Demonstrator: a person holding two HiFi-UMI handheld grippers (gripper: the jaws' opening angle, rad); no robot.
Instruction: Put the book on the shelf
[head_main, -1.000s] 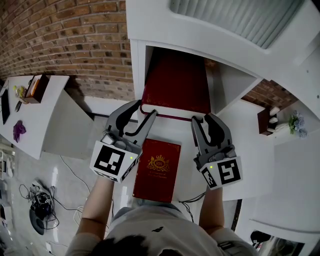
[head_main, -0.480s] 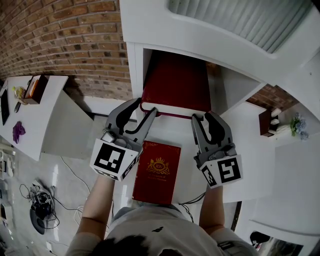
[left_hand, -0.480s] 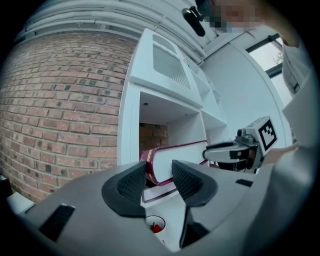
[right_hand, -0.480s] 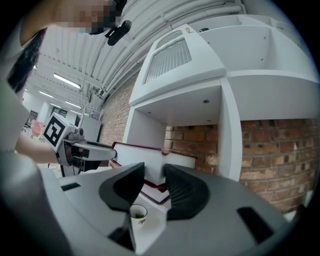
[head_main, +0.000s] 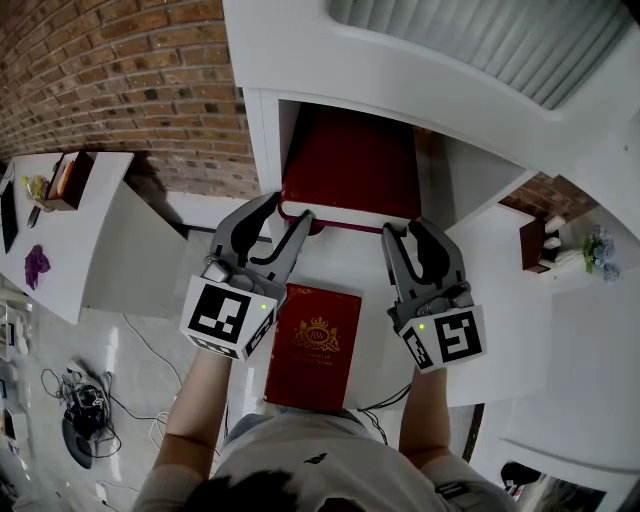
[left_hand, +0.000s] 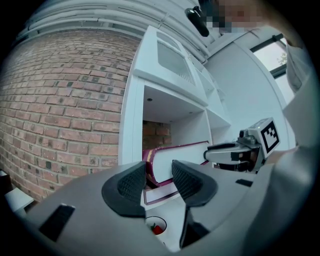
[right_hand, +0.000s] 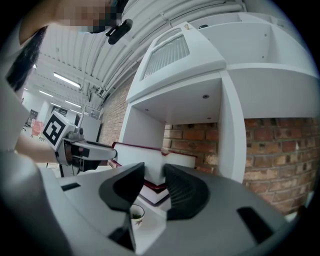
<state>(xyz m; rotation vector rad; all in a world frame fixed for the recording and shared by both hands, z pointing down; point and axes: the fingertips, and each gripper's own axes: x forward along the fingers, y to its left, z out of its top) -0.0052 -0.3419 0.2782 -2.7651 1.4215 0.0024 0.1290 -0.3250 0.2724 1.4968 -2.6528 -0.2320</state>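
Observation:
A thick red book (head_main: 350, 160) lies flat, most of it inside the white shelf compartment (head_main: 262, 140), with its near edge sticking out. My left gripper (head_main: 290, 212) is shut on its near left corner by the spine, which shows between the pads in the left gripper view as the book (left_hand: 180, 157). My right gripper (head_main: 408, 232) is shut on the near right corner; the white page block of the book (right_hand: 145, 155) sits between its pads. Both grippers point level into the shelf. A thinner book (left_hand: 159, 194) lies under the held one.
A second red book with a gold crest (head_main: 315, 345) lies flat on the white surface below my grippers. A small cup (left_hand: 156, 228) stands lower down. A white table (head_main: 90, 230) is at the left, against a brick wall (head_main: 130, 80).
Both grippers have pushed forward a little with the thick book, so it sits slightly deeper in the compartment. The jaws keep the same width.

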